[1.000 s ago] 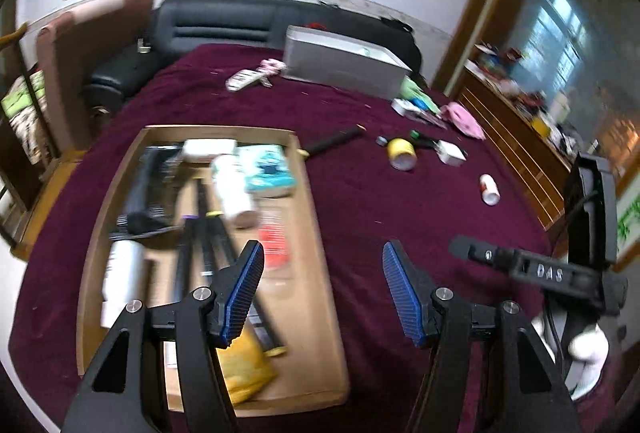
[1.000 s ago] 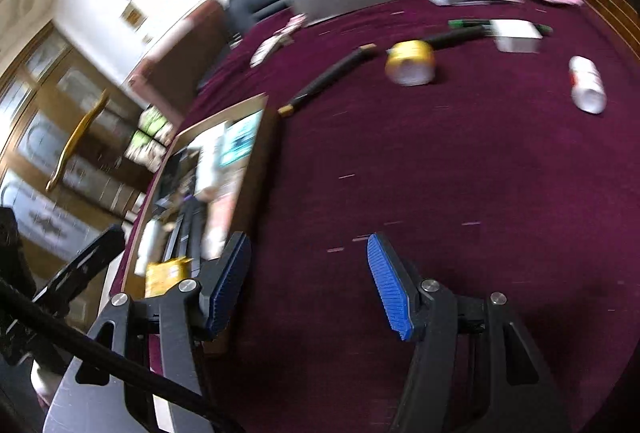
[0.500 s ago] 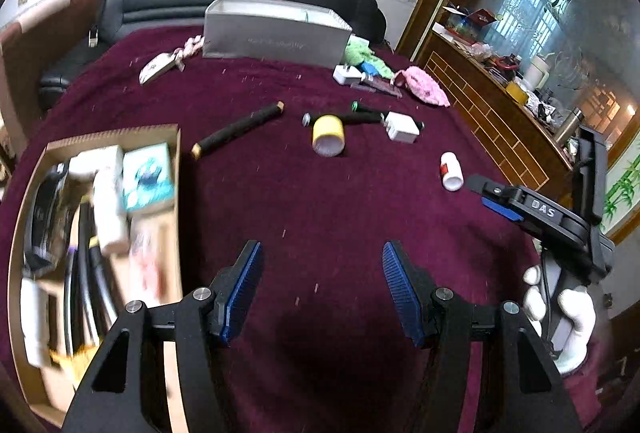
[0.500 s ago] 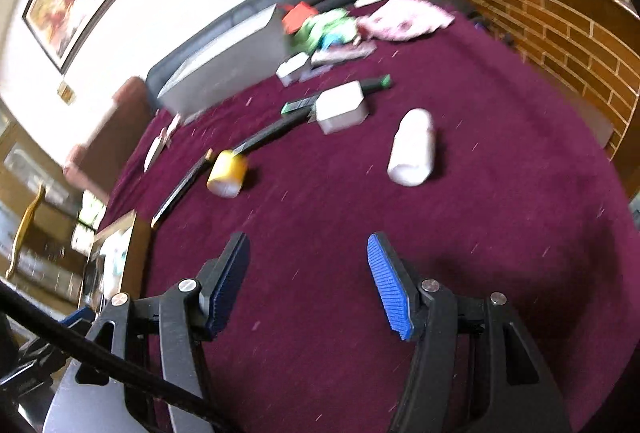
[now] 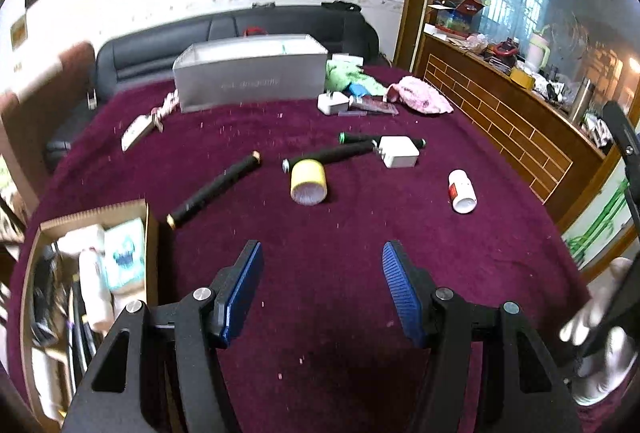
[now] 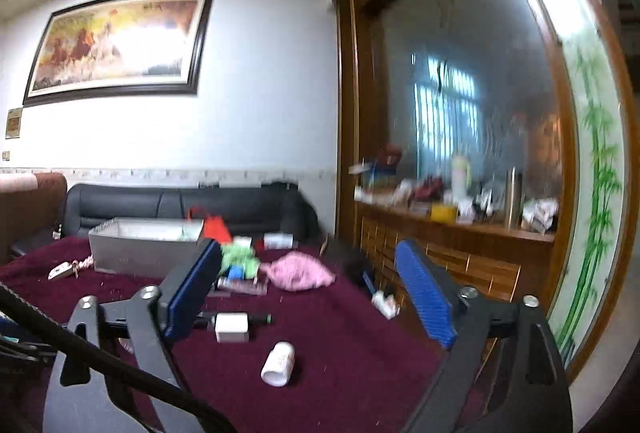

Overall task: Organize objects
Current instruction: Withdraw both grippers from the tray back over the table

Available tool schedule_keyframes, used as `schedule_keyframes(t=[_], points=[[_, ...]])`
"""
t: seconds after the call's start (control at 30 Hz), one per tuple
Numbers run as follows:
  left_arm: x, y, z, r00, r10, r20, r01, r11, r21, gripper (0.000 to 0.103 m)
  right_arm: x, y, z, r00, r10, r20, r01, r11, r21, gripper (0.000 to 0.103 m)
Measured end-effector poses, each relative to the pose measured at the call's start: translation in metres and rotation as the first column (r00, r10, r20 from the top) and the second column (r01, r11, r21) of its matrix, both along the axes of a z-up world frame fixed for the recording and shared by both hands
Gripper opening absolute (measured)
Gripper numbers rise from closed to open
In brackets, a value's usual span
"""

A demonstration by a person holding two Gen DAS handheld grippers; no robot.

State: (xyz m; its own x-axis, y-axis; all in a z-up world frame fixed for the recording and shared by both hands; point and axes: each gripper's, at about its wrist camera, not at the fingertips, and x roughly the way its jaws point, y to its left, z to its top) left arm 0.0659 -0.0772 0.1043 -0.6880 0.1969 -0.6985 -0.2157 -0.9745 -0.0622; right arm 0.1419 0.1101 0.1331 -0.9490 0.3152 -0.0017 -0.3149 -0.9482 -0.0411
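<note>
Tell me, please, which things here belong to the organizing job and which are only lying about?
Job:
- open cardboard tray, already partly filled
- yellow tape roll
- long black pen with gold ends
- white pill bottle
- white square charger

Lying about (my guess):
- grey rectangular box
- black leather sofa
- framed painting

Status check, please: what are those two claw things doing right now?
Left gripper open, empty. Right gripper empty, jaws opening. White pill bottle and yellow tape roll loose on cloth. Nothing blocking.
</note>
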Motion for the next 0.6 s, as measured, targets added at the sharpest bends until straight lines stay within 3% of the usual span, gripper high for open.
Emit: schedule_keyframes(t=[0.2, 0.6], points=[[-0.015, 0.014, 0.0, 1.0, -0.015, -0.008, 0.014, 0.999, -0.05, 0.056, -0.013, 0.008, -0.001, 1.0, 0.003, 0.024, -0.003, 1.0, 0.004, 0.096], [-0.054, 0.017, -0.018, 0.999, 0.007, 0.041, -0.004, 0.998, -0.068, 0.056, -0.026, 0.025, -0.012, 0.997, -0.018, 0.075, 0.021, 0.999, -0.039, 0.097]])
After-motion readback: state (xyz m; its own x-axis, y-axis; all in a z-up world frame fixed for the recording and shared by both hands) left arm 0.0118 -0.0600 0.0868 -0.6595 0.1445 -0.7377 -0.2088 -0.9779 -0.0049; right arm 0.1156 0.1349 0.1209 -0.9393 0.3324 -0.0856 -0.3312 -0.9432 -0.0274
